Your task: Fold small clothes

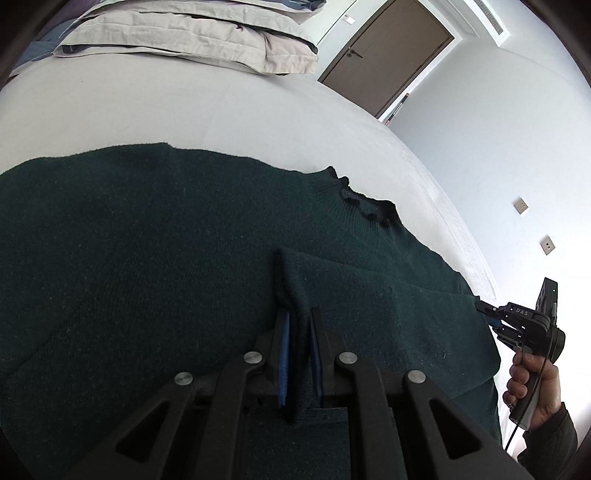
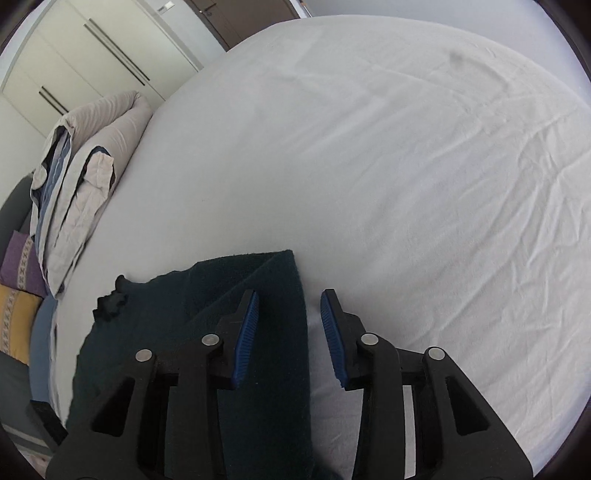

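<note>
Left gripper [image 1: 299, 314] is closed almost completely, and between its blue ribbed pads [image 1: 283, 354] it pinches a narrow upright fold of the dark green knitted sweater [image 1: 147, 240]; this fold looks like the end of a sleeve that lies across the body of the garment. The sweater is spread flat on the pale grey bed sheet [image 1: 184, 110], near the edge of the bed, and its ruffled dark collar [image 1: 369, 203] points toward the far side of the mattress.

Right gripper [image 2: 290, 295] stands open, with a clear gap between its two blue pads [image 2: 245, 339]. In the right wrist view a folded strip of the same sweater [image 2: 273, 387] lies under and between the fingers, closer to the left pad, but the pads do not press on it. In the left wrist view this gripper is at the right side edge of the sweater, its tips just at the cloth, and a person's hand [image 1: 532, 384] in a dark sleeve holds its handle.

At the head of the bed lie beige rumpled pillows [image 1: 184, 33]. Behind the bed is a brown wooden door [image 1: 384, 48], and the right wrist view shows a cream wardrobe with long dark handles [image 2: 74, 55]
</note>
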`<state>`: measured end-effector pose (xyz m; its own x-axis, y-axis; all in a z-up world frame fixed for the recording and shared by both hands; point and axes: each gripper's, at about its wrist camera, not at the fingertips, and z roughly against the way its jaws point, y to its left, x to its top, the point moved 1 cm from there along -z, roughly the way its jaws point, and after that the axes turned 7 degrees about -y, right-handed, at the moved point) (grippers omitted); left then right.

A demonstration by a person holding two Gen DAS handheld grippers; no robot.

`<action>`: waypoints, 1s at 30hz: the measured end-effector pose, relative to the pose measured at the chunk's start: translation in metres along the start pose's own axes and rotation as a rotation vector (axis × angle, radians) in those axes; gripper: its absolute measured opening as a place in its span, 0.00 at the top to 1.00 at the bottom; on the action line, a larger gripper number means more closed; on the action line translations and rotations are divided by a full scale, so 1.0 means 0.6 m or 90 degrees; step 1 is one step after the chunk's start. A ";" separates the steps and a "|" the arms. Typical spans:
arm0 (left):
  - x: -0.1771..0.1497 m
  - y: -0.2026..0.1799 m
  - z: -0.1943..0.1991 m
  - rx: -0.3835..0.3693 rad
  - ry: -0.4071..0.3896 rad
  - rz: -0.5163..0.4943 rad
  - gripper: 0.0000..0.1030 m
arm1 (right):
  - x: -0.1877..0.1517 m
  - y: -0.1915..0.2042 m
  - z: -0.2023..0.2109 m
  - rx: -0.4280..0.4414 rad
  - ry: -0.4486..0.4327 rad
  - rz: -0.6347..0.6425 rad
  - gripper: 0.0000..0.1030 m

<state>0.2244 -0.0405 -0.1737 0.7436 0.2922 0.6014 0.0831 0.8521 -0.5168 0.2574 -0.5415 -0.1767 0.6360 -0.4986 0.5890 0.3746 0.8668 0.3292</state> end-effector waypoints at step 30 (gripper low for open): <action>-0.002 0.020 0.004 -0.029 -0.011 0.019 0.87 | -0.131 -0.035 0.070 0.072 -0.018 0.012 0.96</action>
<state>0.2227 -0.0299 -0.1792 0.7346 0.3247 0.5958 0.0922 0.8221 -0.5618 0.1712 -0.5198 -0.1987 0.6227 -0.4827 0.6159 0.2826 0.8727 0.3982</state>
